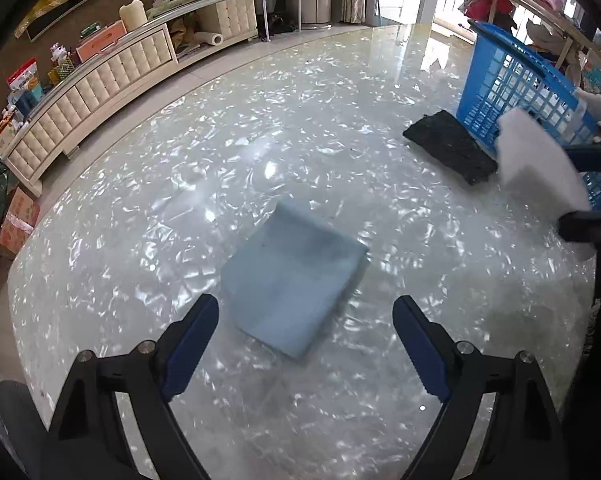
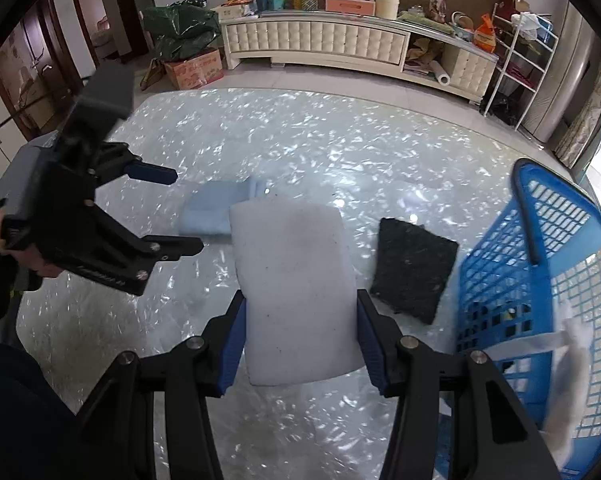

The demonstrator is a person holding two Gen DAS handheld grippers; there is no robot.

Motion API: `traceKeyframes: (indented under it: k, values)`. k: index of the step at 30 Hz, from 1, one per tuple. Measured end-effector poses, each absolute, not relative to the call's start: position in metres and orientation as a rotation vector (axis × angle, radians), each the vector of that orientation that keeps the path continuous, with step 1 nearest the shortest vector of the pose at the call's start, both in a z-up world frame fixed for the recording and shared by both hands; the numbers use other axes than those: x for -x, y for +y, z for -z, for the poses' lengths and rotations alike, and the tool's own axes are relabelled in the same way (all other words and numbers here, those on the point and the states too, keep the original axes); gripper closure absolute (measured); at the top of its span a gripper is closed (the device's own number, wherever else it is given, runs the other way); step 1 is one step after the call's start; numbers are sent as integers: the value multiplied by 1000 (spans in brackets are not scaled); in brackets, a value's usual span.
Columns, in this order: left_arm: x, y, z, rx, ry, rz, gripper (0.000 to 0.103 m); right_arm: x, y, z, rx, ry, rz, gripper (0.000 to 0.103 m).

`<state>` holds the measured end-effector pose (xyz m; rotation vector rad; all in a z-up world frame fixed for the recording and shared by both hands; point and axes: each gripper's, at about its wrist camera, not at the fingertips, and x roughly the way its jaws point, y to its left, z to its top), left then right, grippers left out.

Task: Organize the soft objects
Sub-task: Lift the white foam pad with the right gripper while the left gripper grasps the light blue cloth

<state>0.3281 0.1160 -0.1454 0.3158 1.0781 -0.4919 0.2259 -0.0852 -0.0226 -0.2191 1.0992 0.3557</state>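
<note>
The right tool pinches a white foam pad by its two side edges and holds it lifted off the bench, just left of the blue basket. In the left wrist view the same pad hangs in front of the basket's mesh wall. The basket stands tilted at the right of the bench, and something white already lies inside it, against its near wall.

The step in hand looks like carrying the pad over the basket's rim and dropping it in. To do it well, the grip should stay firm on both edges, since foam squashes and can slip or fold. The pad should rise above the rim before moving sideways, so its free end does not catch on the mesh or push the leaning basket over. Release is best made once most of the pad is past the rim.

The left tool is spread wide and empty, hovering over a folded light blue cloth that lies flat on the bench, well left of the basket. A dark scrub pad lies flat right beside the basket's lower wall, perhaps touching it. Both are not yet stowed, so the task seems partway through. The left tool would do well to wait until the right is out of the basket's mouth
</note>
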Motion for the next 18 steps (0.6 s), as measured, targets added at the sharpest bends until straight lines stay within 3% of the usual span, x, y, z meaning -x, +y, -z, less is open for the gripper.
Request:
traceKeyframes:
  k: [2,10,18]
  values:
    - [-331,115,149,-320,1079,504,18,-227,-88,23,212,1101,-348,54]
    - [-346,112,168,-347,1105,522,38,-225,-98,32,189,1136,-342,54]
    - [-355,113,176,-323,1105,505,42,-221,-97,18,188,1117,-349,54]
